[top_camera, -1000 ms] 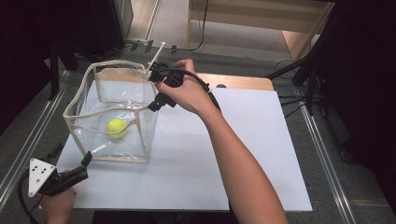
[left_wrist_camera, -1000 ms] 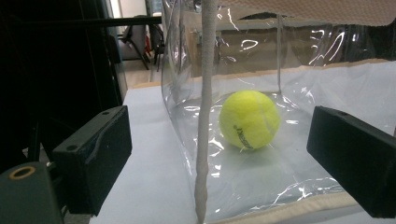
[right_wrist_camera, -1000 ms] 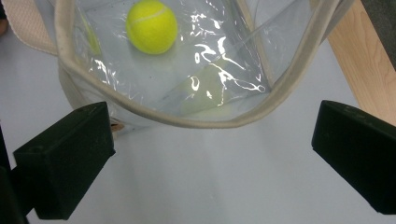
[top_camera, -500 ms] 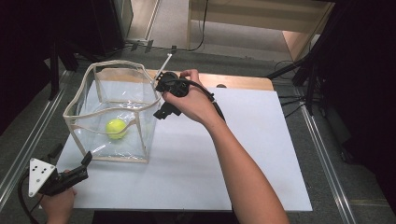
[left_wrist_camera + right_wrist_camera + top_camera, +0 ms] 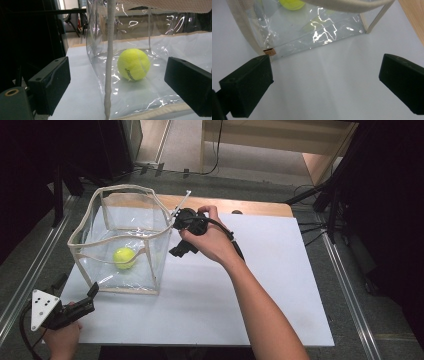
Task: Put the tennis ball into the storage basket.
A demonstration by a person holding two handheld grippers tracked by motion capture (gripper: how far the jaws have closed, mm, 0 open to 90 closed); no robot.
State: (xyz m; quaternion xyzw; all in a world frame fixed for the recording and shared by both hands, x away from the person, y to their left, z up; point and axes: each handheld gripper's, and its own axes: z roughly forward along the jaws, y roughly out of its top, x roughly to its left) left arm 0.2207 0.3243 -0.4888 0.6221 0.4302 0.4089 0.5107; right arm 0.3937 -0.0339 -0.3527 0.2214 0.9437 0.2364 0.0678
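Note:
A clear plastic bag [image 5: 100,227] with beige trim stands open on the left of the white board. A yellow-green tennis ball [image 5: 124,258] lies on its floor. My right gripper [image 5: 176,239] hovers just off the bag's right wall, open and holding nothing. In the right gripper view its jaws stand wide apart over bare board, around the right gripper's midpoint [image 5: 324,82], with the bag's lower edge [image 5: 312,27] and the ball [image 5: 292,3] beyond. My left gripper [image 5: 77,286] rests open at the bag's near left corner. Between its jaws the left gripper view shows the corner seam [image 5: 109,62] and the ball [image 5: 133,64].
The white board [image 5: 270,285] lies on a table with a wooden strip [image 5: 250,206] along its far edge. Metal rails [image 5: 30,270] run down the left side and others [image 5: 350,295] down the right. Cables and dark stands [image 5: 330,195] sit at the back right.
My right gripper has drawn back from the bag's top rim, moving right and lower beside its wall. The left gripper, the bag and the ball have stayed put.

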